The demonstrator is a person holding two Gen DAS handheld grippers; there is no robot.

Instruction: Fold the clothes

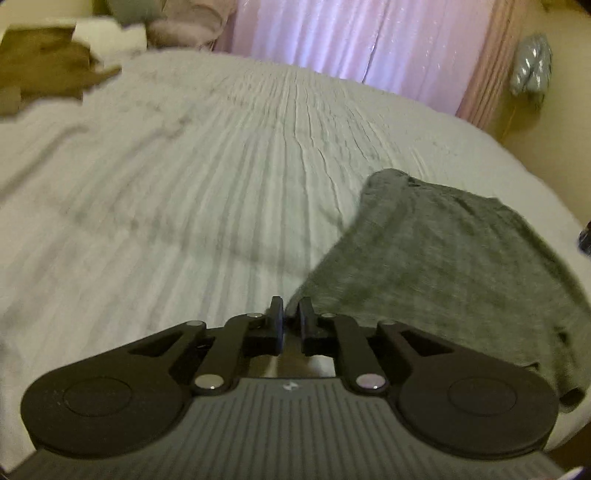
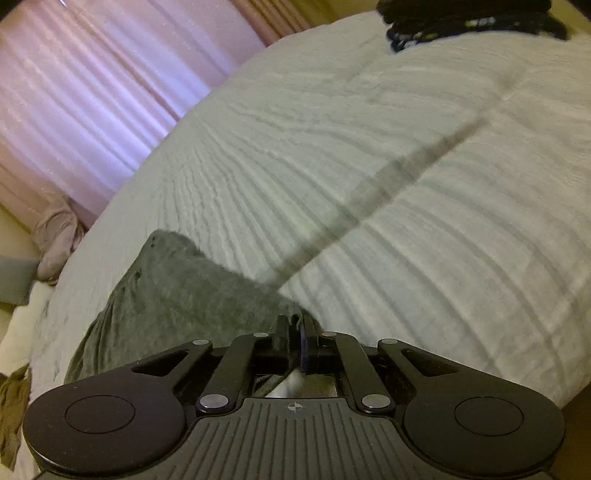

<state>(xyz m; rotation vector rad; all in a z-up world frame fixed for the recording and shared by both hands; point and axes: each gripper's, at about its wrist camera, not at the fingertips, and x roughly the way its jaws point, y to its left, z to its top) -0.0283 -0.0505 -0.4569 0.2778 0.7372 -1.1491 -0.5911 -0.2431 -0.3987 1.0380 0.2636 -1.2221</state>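
Note:
A grey knit garment (image 1: 443, 266) lies on the pale bedspread (image 1: 184, 177), stretched between my two grippers. My left gripper (image 1: 291, 314) is shut on its near left corner, and the cloth spreads out to the right. In the right wrist view the same garment (image 2: 177, 295) spreads to the left, and my right gripper (image 2: 295, 332) is shut on its near right edge. Both grippers hold the cloth low over the bed.
A brown garment (image 1: 44, 70) and white cloth lie at the bed's far left. A dark garment (image 2: 469, 18) lies at the far end in the right wrist view. Pink curtains (image 1: 369, 40) hang behind the bed. The bedspread (image 2: 406, 147) stretches ahead.

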